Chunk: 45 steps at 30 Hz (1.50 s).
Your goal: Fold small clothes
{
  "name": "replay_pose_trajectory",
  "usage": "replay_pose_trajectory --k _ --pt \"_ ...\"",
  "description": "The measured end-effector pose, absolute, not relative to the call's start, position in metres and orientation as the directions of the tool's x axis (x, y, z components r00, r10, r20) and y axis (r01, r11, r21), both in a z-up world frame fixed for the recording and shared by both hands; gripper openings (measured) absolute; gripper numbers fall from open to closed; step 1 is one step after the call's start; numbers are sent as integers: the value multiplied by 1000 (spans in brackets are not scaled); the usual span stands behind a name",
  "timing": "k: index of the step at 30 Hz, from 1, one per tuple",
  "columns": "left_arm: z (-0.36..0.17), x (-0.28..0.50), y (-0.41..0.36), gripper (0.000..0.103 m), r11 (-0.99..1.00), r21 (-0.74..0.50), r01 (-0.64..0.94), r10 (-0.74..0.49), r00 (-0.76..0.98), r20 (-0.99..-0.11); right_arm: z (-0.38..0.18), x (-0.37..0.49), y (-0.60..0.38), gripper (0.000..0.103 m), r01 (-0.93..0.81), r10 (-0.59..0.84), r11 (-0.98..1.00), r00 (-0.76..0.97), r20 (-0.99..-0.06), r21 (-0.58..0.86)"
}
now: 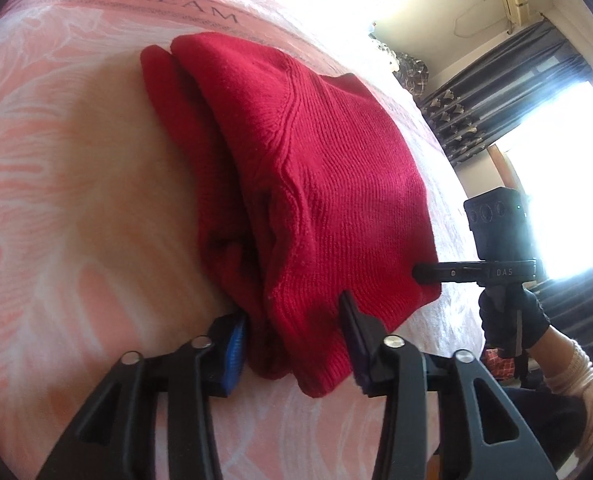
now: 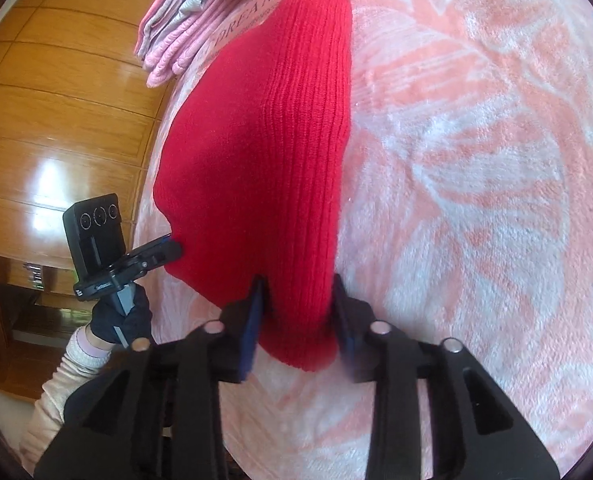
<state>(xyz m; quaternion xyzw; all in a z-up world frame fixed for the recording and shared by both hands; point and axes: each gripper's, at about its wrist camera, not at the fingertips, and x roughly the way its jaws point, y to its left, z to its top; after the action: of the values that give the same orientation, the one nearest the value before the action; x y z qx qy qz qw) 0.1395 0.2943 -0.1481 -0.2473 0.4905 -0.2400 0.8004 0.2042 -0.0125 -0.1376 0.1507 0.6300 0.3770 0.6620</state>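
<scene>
So a red knit sweater (image 1: pixel 308 184) is lying folded on a bed covered in a pink-and-white fleece blanket (image 1: pixel 76 168), filling the middle of the left wrist view and running up toward a band of lettering on the blanket at the top. No boxes or baskets anywhere, just a stack of pink folded clothes (image 2: pixel 180 36) sitting on the blanket at the upper left of the right wrist view, beyond the sweater's far end.

The left gripper (image 1: pixel 294 338) is sitting with its fingers apart, straddling the thick near edge of the sweater, blue pad on one side and dark pad on the other, both touching the knit. The right gripper (image 2: pixel 298 312) is doing the same at its corner: fingers apart on either side of the ribbed hem, which is hanging down between them.

The left view is showing layers stacked up, a second fold peeking out on the left side, plus the other gripper poking in from the right edge, held by a gloved hand (image 1: pixel 512 320), with a bright window and dark curtains (image 1: pixel 496 92) behind. The right view is showing ribbing instead, and a glossy wooden wardrobe (image 2: pixel 56 100) on the left, with the other gloved hand (image 2: pixel 122 318) low at the left.
</scene>
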Motion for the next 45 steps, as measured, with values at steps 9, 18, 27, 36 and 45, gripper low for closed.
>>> replay_pose_trajectory --k 9,18,27,36,45 --pt "-112 98 294 73 878 -479 5 -409 528 -744 -78 180 -24 77 -307 434 871 117 -893 383" --pt "-60 60 282 73 937 -303 -173 -185 490 -852 -25 137 -2 86 -326 282 925 245 -928 194" --pt "-5 23 275 77 938 -254 -236 -85 554 -828 18 99 15 90 -319 242 939 358 -902 126" --pt "21 -10 274 82 935 -256 -245 -62 598 -799 44 55 18 92 -329 344 918 385 -856 220" --pt "26 -42 262 85 948 -220 -230 -26 632 -774 45 19 33 96 -373 341 909 406 -848 187"
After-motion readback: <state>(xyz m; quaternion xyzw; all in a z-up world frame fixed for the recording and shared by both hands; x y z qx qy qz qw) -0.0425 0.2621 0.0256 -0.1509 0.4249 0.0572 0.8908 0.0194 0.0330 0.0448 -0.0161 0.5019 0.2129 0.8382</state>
